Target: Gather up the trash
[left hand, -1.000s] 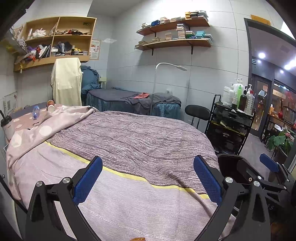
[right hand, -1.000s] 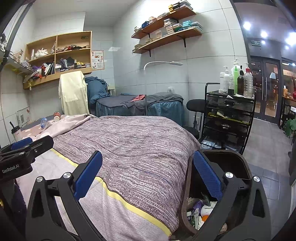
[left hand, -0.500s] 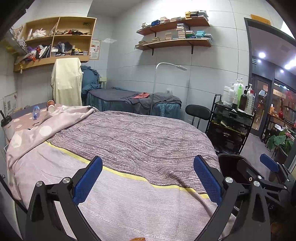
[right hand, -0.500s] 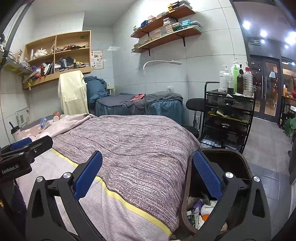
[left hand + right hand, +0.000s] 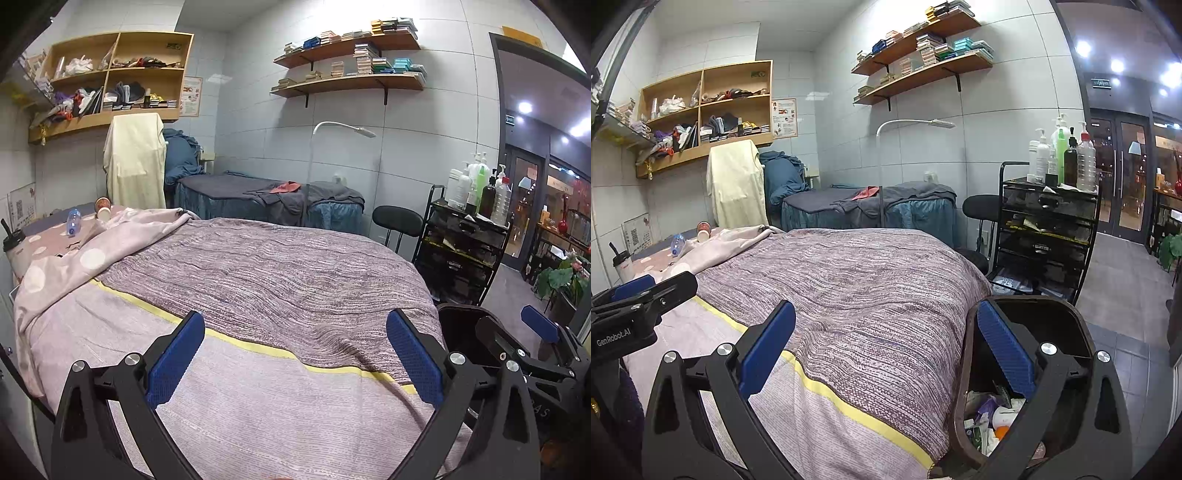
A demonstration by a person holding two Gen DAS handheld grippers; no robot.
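Trash [image 5: 991, 417] already sits in the dark bin [image 5: 1080, 328] at the bed's [image 5: 849, 280] right side, just under your right gripper [image 5: 886, 349]. Your left gripper [image 5: 295, 354] hangs over the striped blanket [image 5: 266, 280]. Both sets of fingers are spread wide, holding nothing. A plastic bottle [image 5: 73, 221] and paper cup [image 5: 103, 209] lie far up the bed.
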